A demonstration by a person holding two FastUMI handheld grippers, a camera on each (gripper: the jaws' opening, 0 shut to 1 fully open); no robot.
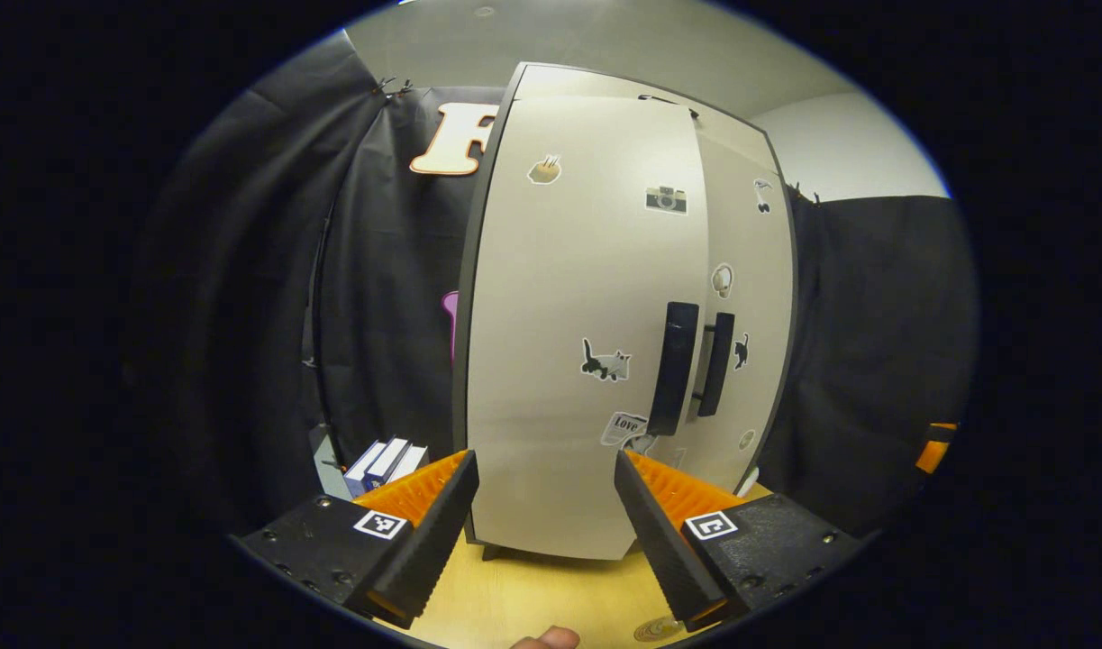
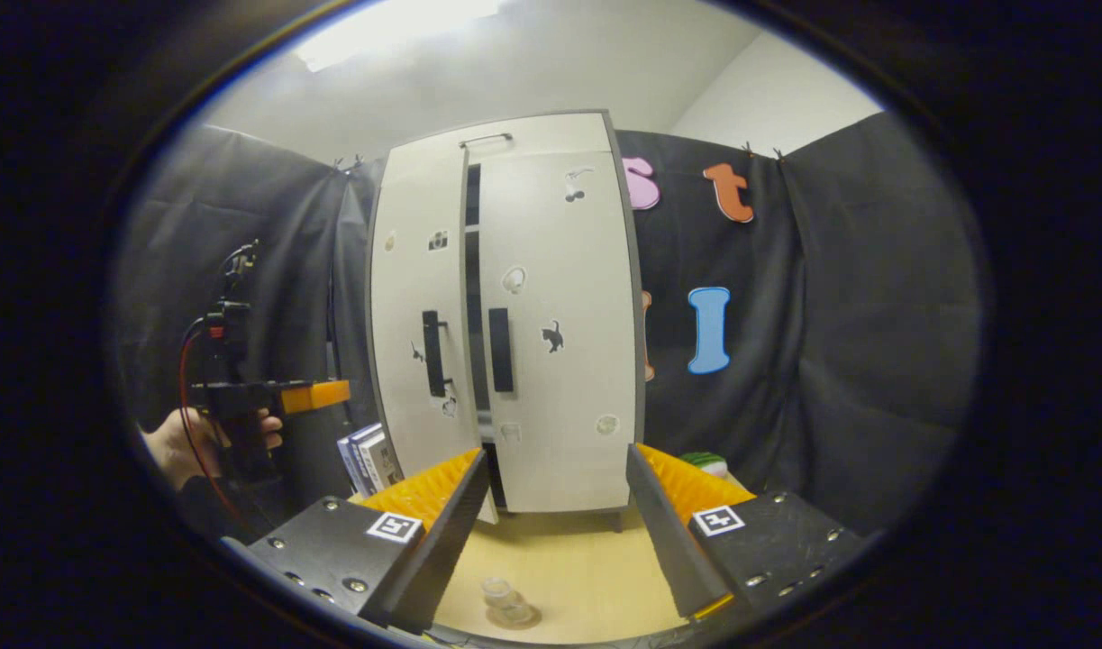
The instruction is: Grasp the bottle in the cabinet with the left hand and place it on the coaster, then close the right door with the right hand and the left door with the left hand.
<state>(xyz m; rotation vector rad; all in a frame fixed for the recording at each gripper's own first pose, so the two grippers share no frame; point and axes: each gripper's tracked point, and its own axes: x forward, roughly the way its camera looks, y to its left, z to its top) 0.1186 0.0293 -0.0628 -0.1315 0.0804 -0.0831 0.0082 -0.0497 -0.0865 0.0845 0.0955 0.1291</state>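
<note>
Your left gripper (image 1: 543, 505) and right gripper (image 2: 555, 505) were wide open and empty. The clear plastic bottle (image 2: 505, 602) sat on its round coaster at six o'clock, and the white left door (image 2: 420, 333) stood slightly ajar, awaiting your push.

A tall pale cabinet (image 2: 505, 324) with sticker-dotted fronts stands on a light wooden tabletop (image 2: 560, 559). Black cloth (image 2: 839, 342) hangs behind the cabinet and to both sides of it. Above the cloth runs a plain white wall (image 2: 767, 99) and ceiling, with a bright ceiling light (image 2: 388, 31) above the cabinet. A few books (image 2: 370, 458) stand just left of the cabinet's base.
</note>
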